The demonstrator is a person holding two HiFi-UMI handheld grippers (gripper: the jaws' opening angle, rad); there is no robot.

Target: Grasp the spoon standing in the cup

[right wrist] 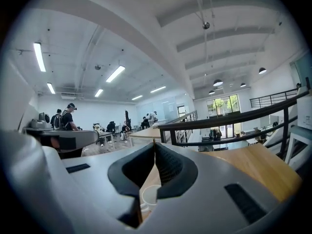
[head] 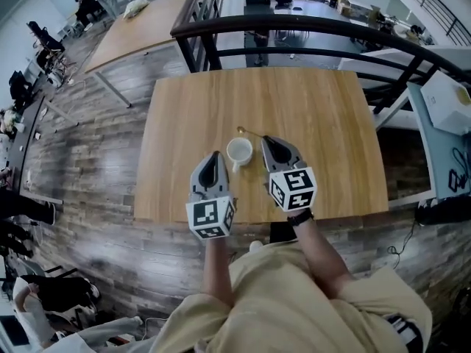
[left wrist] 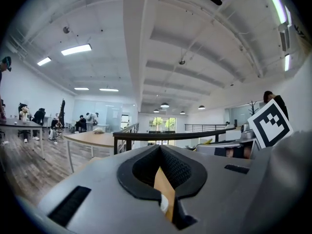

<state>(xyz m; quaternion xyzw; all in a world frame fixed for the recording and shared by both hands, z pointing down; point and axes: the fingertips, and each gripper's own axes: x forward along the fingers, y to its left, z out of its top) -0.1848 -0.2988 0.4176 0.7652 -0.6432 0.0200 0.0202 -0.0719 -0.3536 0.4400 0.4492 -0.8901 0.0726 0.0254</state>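
Note:
A white cup [head: 239, 153] stands near the front middle of the wooden table [head: 316, 109]. A thin gold spoon [head: 250, 132] shows just past its far rim, slanting to the right; I cannot tell whether its end rests in the cup. My left gripper [head: 215, 154] is just left of the cup, jaws shut and empty. My right gripper [head: 266, 139] is just right of it, also shut and empty, its tip near the spoon's right end. The cup [right wrist: 150, 196] peeks through the right gripper's [right wrist: 154, 142] jaw gap. A sliver of the cup [left wrist: 164, 204] shows below the left gripper's [left wrist: 159, 146] jaws.
A black railing [head: 294, 26] curves along the table's far edge. A white box [head: 447, 101] sits on a surface at the right. Another long table [head: 140, 28] stands at the far left, with people at desks beyond it.

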